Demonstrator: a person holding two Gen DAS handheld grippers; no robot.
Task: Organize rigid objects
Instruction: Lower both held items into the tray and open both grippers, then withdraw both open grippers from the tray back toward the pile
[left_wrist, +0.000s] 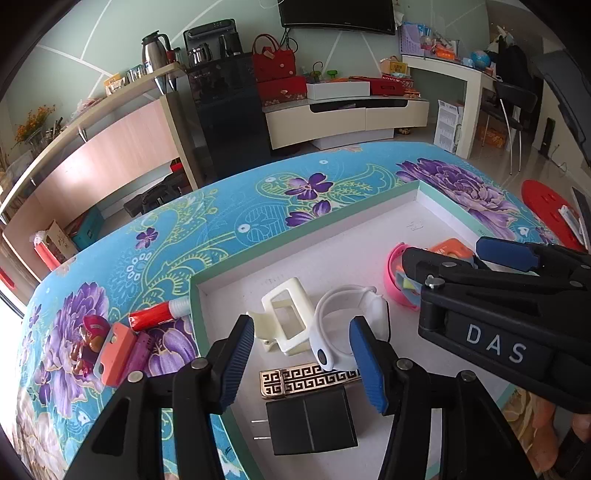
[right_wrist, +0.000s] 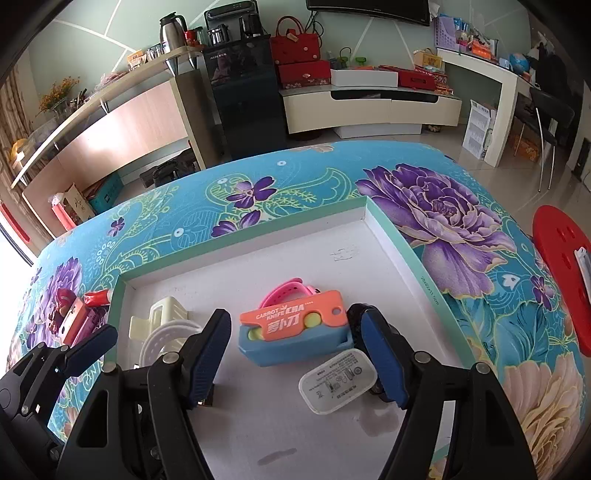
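Observation:
A white tray with a teal rim (left_wrist: 306, 229) lies on the flowered tablecloth. My left gripper (left_wrist: 303, 363) hangs open over its near left corner, above a cream hair clip (left_wrist: 286, 317), a white watch band (left_wrist: 343, 321), a gold patterned bar (left_wrist: 306, 378) and a black plug adapter (left_wrist: 310, 424); its pads touch none of them. My right gripper (right_wrist: 293, 354) is open too, with an orange carrot knife in a blue holder (right_wrist: 295, 317) and a white charger (right_wrist: 338, 380) lying loose between its fingers. A pink watch band (right_wrist: 288, 291) lies behind the knife.
Left of the tray, on the cloth, lie a red tube (left_wrist: 155, 315), a salmon-pink block (left_wrist: 118, 350) and a small toy figure (left_wrist: 88, 339). A red round stool (right_wrist: 561, 277) stands off the table's right edge. The tray's far half (right_wrist: 343, 254) holds nothing.

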